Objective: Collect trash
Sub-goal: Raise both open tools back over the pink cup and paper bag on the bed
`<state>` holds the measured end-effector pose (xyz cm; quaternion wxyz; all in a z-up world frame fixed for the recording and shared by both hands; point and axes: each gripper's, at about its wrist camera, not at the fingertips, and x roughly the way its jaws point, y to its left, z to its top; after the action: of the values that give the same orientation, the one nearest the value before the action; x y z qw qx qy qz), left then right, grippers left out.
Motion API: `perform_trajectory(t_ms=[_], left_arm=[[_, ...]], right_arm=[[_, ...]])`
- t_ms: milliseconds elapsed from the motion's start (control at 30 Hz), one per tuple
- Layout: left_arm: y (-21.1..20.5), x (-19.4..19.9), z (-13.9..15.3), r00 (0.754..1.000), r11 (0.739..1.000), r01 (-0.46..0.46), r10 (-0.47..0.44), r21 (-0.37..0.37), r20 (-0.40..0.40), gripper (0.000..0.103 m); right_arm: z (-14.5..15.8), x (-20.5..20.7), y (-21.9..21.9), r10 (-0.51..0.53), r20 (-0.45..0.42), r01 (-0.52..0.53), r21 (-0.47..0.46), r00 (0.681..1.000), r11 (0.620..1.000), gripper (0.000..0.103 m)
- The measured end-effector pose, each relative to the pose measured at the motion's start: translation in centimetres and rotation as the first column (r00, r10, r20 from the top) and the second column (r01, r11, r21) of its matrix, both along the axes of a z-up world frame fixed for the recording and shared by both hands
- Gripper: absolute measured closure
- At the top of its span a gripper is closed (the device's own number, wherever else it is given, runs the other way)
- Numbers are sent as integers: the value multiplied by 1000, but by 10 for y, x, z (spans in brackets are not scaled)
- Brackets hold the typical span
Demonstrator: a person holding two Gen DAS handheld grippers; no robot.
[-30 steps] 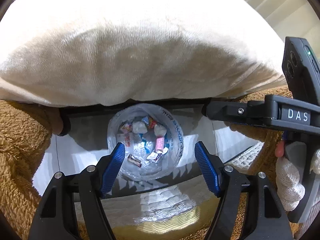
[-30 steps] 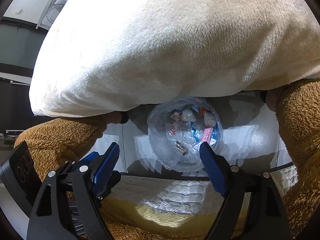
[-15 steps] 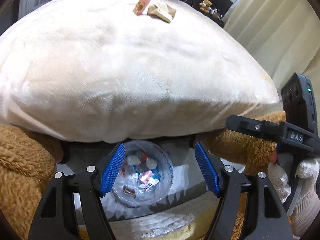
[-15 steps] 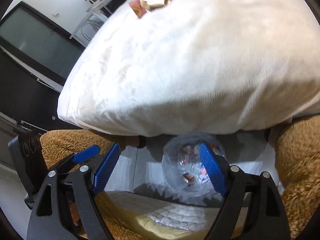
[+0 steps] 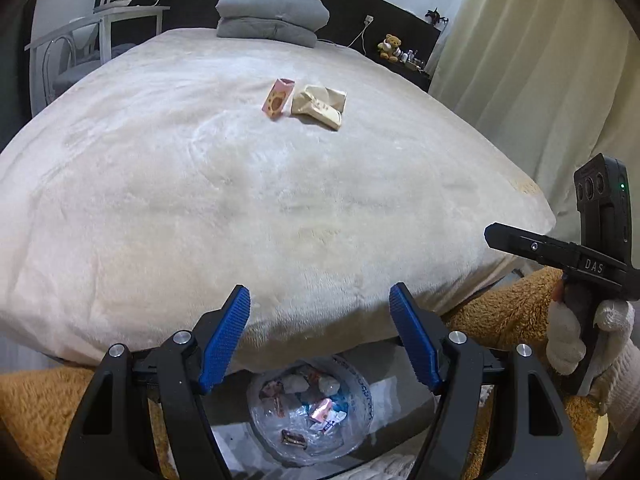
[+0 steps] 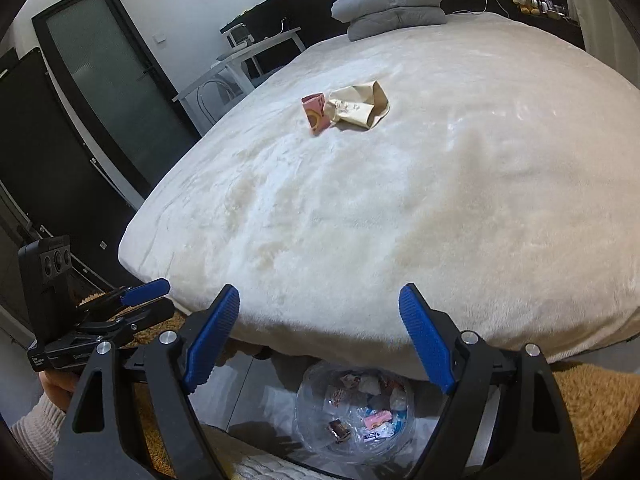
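While both grippers' jaws gape empty above the clear plastic-lined trash bin, a pink carton and crumpled brown paper bag lie on the cream plush bed beyond it.

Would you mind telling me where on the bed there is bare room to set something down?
The cream blanket lies bare from its near edge up to the pink carton and crumpled paper bag, and on either side of them. Crowded spots: that pair mid-bed, and the grey pillows at the head.
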<state>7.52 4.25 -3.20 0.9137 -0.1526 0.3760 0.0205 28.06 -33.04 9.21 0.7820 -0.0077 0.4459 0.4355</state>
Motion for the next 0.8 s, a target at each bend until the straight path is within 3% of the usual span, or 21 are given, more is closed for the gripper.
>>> perform_trajectory(t_ms=[167, 267, 500, 800], left_arm=[[13, 20, 11, 1000, 997, -6, 5, 83, 13, 32], [25, 34, 15, 1000, 992, -13, 11, 123, 16, 32], [59, 61, 23, 998, 992, -41, 36, 120, 44, 32], [92, 89, 30, 996, 990, -74, 66, 117, 64, 32]], right_arm=[[6, 24, 21, -2, 72, 5, -36, 997, 999, 22], [4, 43, 35, -11, 69, 14, -50, 998, 999, 22], [-8, 73, 79, 12, 92, -2, -106, 996, 994, 22], [-23, 112, 129, -47, 112, 64, -150, 993, 987, 22]])
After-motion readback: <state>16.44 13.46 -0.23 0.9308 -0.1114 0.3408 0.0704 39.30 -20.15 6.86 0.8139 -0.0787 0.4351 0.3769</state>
